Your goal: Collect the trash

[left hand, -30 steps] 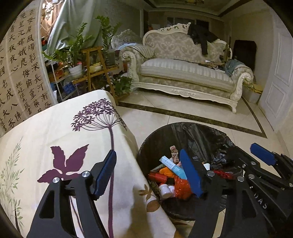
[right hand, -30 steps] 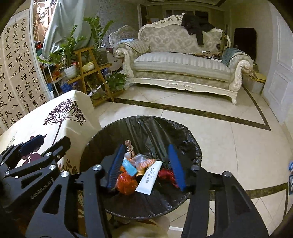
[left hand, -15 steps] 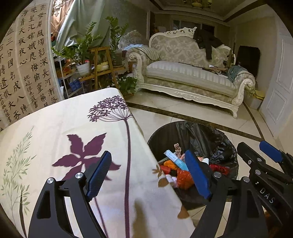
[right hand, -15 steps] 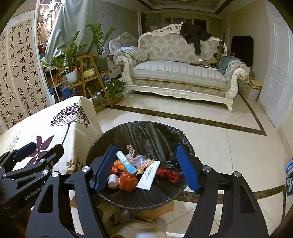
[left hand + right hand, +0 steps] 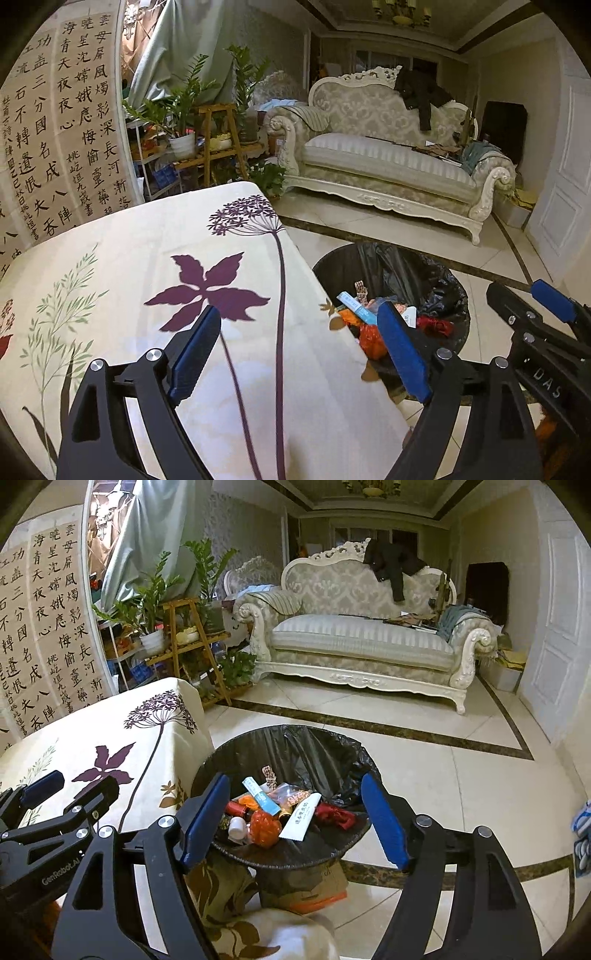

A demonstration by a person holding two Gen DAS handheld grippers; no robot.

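A bin lined with a black bag (image 5: 295, 734) stands on the floor beside the table, holding several pieces of trash: a white tube (image 5: 301, 818), an orange-red mesh ball (image 5: 264, 827), a blue-and-white tube (image 5: 260, 795) and a red wrapper (image 5: 334, 814). My right gripper (image 5: 295, 786) hovers above the bin, its jaws opening with nothing between them. My left gripper (image 5: 297, 321) hangs over the table's corner, jaws opening too, and is empty. The bin (image 5: 391, 254) lies to its right.
The table wears a cream floral cloth (image 5: 147, 258). Cardboard and an orange bag (image 5: 317, 890) lie under the bin. A white sofa (image 5: 362, 642), a wooden plant stand (image 5: 188, 635), a calligraphy screen (image 5: 55, 129) and a white door (image 5: 557, 627) ring the tiled floor.
Both grippers have drawn back and up from the bin. Their jaws have spread wider, the right one most. More of the tablecloth now fills the left wrist view.
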